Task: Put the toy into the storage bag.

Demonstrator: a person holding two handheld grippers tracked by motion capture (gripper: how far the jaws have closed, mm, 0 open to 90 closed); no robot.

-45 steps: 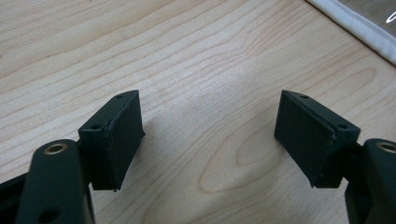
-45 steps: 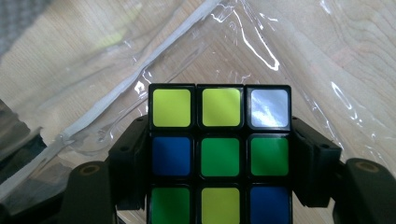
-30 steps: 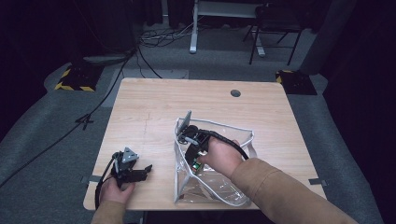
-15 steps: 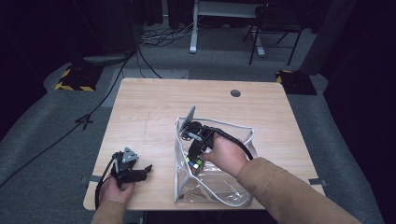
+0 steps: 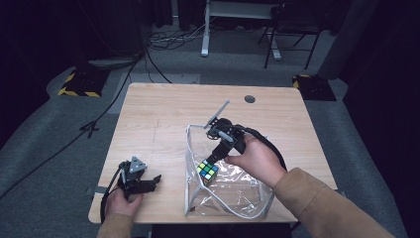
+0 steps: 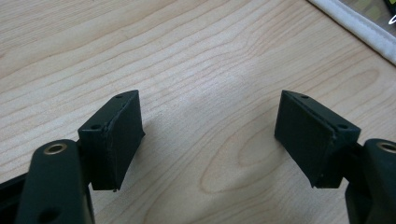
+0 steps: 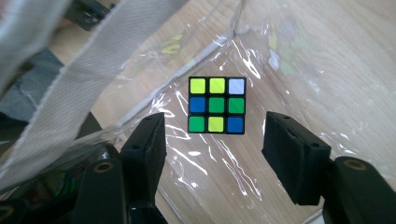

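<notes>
Clear plastic is the trouble here: the transparent bag lies on the near right part of the wooden bench, its white-trimmed mouth held up around the right hand-held gripper, and inside it sits the puzzle cube. In the right gripper view the cube rests on the bag's floor just beyond the jaw tips, apart from both pads; the jaws stand about half open with nothing between them, having narrowed a little just now. As I read it, the cube has been let go inside the bag and the tool is due to come out.

The likeliest slip is a jaw or the trailing cable catching the fabric trim or a fold of film, which would drag the light bag along and tip the cube out or slide the bag toward the bench's near edge. The glossy film could also cling to a pad.

The left hand-held gripper lies at the near left, jaws wide apart and empty over bare wood, well apart from the bag, so nothing pins the bag down.
</notes>
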